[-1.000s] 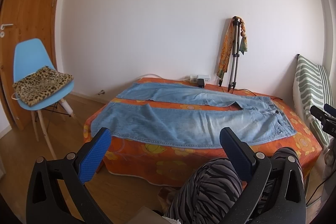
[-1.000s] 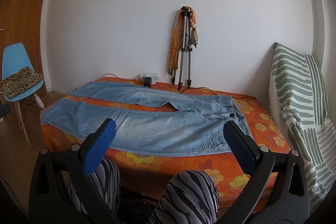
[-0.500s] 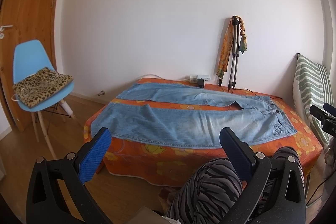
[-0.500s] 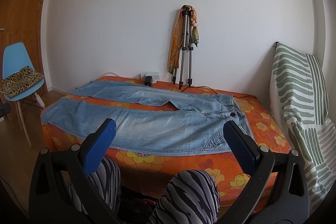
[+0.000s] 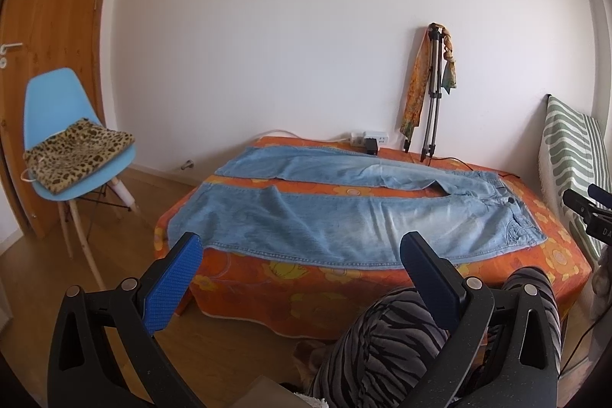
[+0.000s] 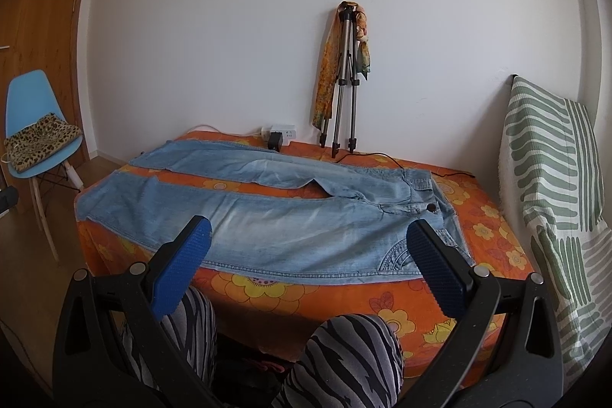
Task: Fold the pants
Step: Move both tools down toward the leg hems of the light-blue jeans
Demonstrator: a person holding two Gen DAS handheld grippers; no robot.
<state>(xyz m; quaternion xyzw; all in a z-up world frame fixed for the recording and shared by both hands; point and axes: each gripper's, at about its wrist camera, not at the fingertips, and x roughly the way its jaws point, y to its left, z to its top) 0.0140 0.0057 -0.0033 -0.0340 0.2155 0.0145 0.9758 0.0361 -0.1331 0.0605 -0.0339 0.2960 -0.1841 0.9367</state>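
While both grippers hang short of the table, the light blue jeans [image 5: 344, 217] lie spread flat on the orange flowered tablecloth [image 5: 344, 289], waistband toward the striped green-and-white blanket [image 6: 550, 186] and both legs stretching away from it toward the blue chair [image 5: 65, 125]. One leg runs along the near edge of the cloth, the other lies beside it on the wall side, with a strip of orange showing between them. The left gripper [image 5: 302, 262] has its blue-padded jaws wide apart and holds nothing; it sits in front of the near trouser leg, apart from the denim. The right gripper [image 6: 310, 247] is likewise spread wide and empty, level with the seat end of the jeans. Zebra-patterned knees [image 6: 344, 358] of the person show below the cloth's edge. A tripod [image 6: 344, 83] with scarves leans on the wall beyond the jeans
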